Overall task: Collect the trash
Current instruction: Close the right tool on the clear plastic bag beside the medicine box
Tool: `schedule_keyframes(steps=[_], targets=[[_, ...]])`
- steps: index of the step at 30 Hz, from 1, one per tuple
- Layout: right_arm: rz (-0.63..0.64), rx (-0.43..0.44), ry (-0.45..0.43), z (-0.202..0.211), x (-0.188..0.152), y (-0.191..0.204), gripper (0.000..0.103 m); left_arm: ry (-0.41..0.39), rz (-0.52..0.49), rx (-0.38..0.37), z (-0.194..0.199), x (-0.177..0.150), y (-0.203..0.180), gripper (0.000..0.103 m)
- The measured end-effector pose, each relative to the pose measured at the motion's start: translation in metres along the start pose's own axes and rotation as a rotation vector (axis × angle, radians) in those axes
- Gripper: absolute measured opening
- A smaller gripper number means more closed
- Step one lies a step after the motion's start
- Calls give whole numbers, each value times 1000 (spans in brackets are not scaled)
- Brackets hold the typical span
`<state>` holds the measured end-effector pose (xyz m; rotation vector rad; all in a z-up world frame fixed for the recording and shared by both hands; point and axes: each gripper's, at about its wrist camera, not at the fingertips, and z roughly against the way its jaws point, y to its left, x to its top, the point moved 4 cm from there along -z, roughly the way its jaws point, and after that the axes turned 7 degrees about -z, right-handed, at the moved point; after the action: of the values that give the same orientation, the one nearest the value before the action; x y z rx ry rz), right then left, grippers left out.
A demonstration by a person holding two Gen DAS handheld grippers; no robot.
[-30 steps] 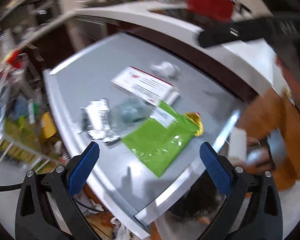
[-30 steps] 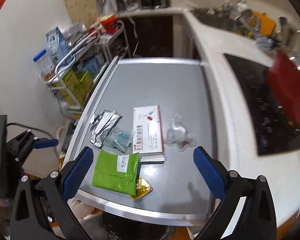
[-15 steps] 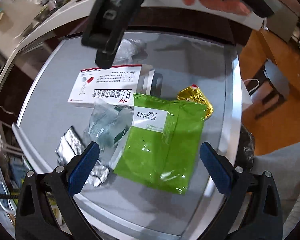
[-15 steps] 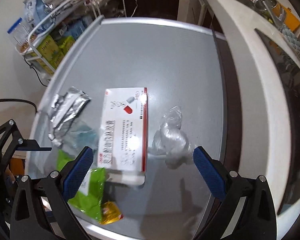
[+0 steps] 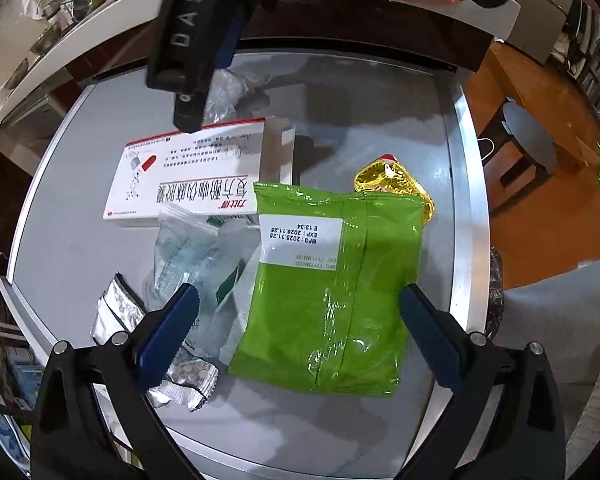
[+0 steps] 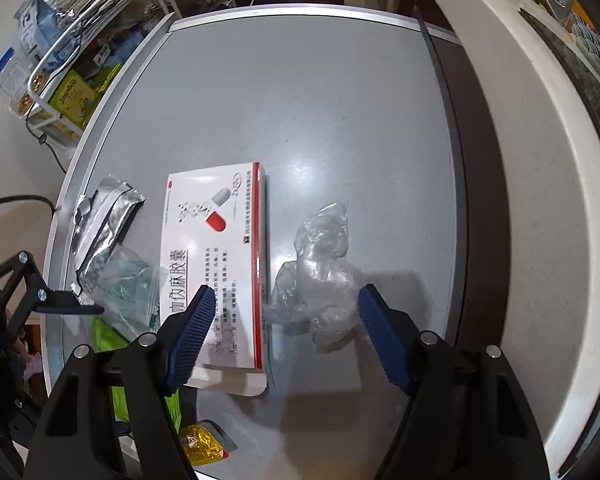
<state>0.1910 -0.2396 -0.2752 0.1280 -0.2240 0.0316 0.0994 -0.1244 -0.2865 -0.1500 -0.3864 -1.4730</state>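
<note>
Straddling the crumpled clear plastic film (image 6: 320, 276) on the grey worktop (image 6: 300, 100), the right gripper (image 6: 286, 336) is nearer; its jaws have just been closing, not yet pressing. Left gripper (image 5: 296, 336) jaws stand apart over the green foil pouch (image 5: 332, 292).

Grey table (image 6: 300, 92), white counter (image 6: 512, 160), wooden floor (image 5: 540, 128)

Glossy green plastic pouch (image 5: 332, 288); crinkled clear plastic wrap (image 6: 320, 276); smooth cardboard box (image 6: 216, 256); shiny foil packet (image 6: 104, 220); matt grey tabletop (image 6: 300, 100).

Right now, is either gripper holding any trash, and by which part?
Nothing held. Right gripper, jaws just closing, straddles the crumpled plastic wrap without pinching; left gripper hovers open over the green pouch.
</note>
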Motion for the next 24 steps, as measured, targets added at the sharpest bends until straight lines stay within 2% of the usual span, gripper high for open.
schedule_keyframes(steps=[3, 6, 9, 10, 11, 12, 16, 19, 22, 23, 24], targets=[[6, -13, -12, 4, 2, 0, 75, -14, 13, -16, 2, 1, 2, 101], [33, -47, 15, -7, 3, 2, 75, -8, 7, -9, 0, 1, 5, 101], [24, -37, 39, -15, 2, 3, 73, -15, 2, -7, 0, 1, 5, 101], [18, -38, 46, -18, 1, 2, 69, -12, -1, -2, -1, 1, 5, 101], [6, -30, 60, -21, 1, 0, 56, -5, -6, 1, -4, 0, 5, 101], [-28, 13, 62, -21, 0, -3, 53, -2, -9, 2, -5, 0, 4, 101], [-82, 39, 61, -18, -1, -12, 39, -5, 15, -7, -5, -2, 3, 100], [-89, 48, 57, -17, -7, -14, 38, -9, 51, -14, -4, -6, 6, 94], [-75, 16, 48, -14, -11, -14, 39, -11, 86, -23, -2, -9, 8, 93], [-62, 12, 43, -13, -11, -13, 50, -14, 87, -27, 0, -10, 7, 93], [-46, 1, 34, -12, -11, -11, 55, -18, 89, -27, 1, -10, 6, 93]])
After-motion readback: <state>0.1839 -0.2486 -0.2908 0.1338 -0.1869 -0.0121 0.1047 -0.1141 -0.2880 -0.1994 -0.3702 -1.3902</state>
